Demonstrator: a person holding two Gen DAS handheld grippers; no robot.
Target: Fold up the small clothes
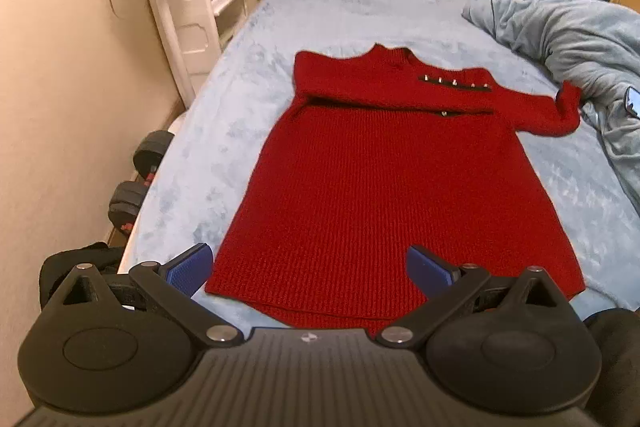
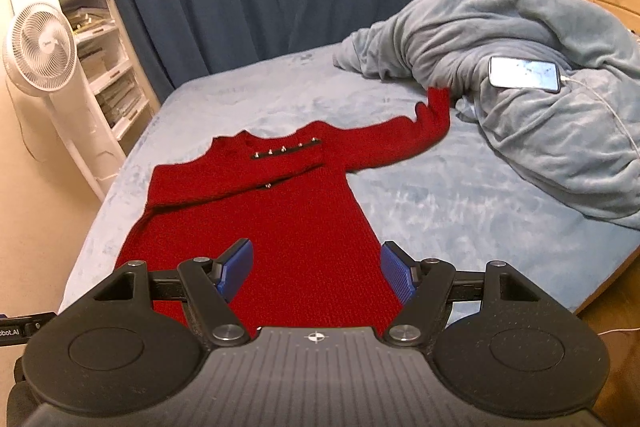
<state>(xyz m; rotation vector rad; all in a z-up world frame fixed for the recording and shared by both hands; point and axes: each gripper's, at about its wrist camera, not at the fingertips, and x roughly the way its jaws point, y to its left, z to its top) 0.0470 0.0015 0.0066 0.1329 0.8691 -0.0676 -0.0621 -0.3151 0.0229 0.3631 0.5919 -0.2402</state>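
Observation:
A red knit sweater (image 1: pixel 384 179) (image 2: pixel 288 219) lies flat on the light blue bed, neck away from me. Its left sleeve is folded across the chest; its right sleeve (image 2: pixel 404 135) stretches out toward the blanket. A dark strip with metal studs (image 1: pixel 454 83) runs along one shoulder. My left gripper (image 1: pixel 310 267) hangs open above the hem's left part, blue pads wide apart, nothing between them. Over the hem's right part my right gripper (image 2: pixel 316 271) is open too, holding nothing.
A rumpled grey-blue blanket (image 2: pixel 520 87) fills the bed's right side, with a phone (image 2: pixel 524 74) on a charging cable on top. A white fan (image 2: pixel 40 51) and shelf stand left of the bed. Dumbbells (image 1: pixel 136 183) lie on the floor by the bed's left edge (image 1: pixel 160 187).

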